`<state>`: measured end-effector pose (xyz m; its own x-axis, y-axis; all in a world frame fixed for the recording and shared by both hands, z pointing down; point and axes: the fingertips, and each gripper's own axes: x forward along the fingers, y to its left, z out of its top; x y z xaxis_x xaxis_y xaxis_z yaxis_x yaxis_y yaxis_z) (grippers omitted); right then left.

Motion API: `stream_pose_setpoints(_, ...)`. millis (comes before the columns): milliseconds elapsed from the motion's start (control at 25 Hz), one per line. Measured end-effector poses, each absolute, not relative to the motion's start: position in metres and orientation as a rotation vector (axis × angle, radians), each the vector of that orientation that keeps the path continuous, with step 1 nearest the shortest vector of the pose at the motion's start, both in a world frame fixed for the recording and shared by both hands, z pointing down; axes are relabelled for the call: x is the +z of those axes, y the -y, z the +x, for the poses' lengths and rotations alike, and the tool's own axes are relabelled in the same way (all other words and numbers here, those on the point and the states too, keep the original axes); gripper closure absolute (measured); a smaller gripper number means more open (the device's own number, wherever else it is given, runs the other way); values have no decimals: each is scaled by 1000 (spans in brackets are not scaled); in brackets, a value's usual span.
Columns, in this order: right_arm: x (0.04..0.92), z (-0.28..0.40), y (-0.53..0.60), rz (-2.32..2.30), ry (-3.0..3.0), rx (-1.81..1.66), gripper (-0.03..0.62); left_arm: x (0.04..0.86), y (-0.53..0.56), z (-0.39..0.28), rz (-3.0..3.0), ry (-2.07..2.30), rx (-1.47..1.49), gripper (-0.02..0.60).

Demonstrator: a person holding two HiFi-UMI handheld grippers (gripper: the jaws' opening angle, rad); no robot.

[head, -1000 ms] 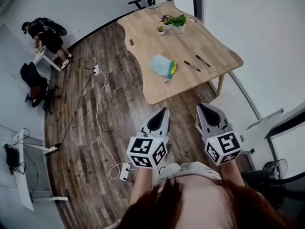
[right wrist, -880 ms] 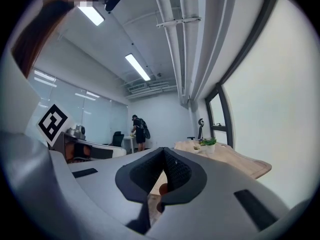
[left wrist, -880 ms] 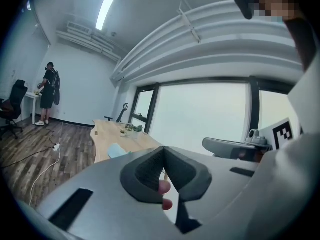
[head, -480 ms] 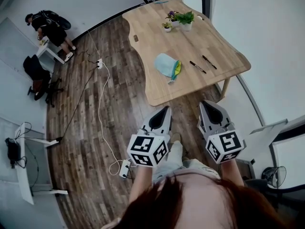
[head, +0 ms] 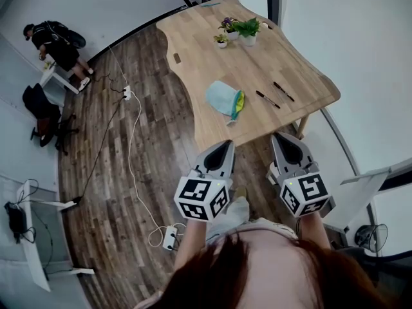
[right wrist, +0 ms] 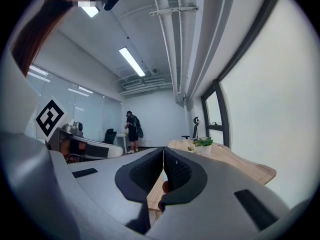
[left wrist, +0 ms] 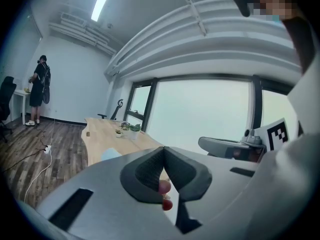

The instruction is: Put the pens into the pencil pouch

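Observation:
A light blue pencil pouch [head: 224,98] with a yellow-green open end lies on the wooden table [head: 206,50] near its front edge. Two black pens [head: 268,99] [head: 283,91] lie side by side to the pouch's right. My left gripper [head: 226,148] and right gripper [head: 280,138] are both shut and empty, held side by side over the floor just short of the table's front edge. In the left gripper view the jaws [left wrist: 163,154] meet tip to tip, with the table [left wrist: 100,136] beyond. The right gripper view shows its jaws [right wrist: 163,154] shut the same way.
Two small potted plants [head: 243,29] stand at the table's far end. A white cable and power strip [head: 168,235] trail over the wood floor on the left. A person [head: 53,42] stands at a small white desk at far left. White furniture [head: 360,192] is at right.
Both grippers have come forward toward the table's front edge. The table, pouch and pens sit closer and lower in the head view. Both stay shut.

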<state>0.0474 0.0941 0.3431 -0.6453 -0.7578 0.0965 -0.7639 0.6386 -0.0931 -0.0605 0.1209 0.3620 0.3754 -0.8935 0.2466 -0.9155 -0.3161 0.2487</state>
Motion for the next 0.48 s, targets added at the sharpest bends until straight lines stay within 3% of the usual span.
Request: stream_pose_setpoints(480, 349, 7, -28, 1349, 2738, 205, 592, 378, -54, -98, 2315, 1470, 125, 578)
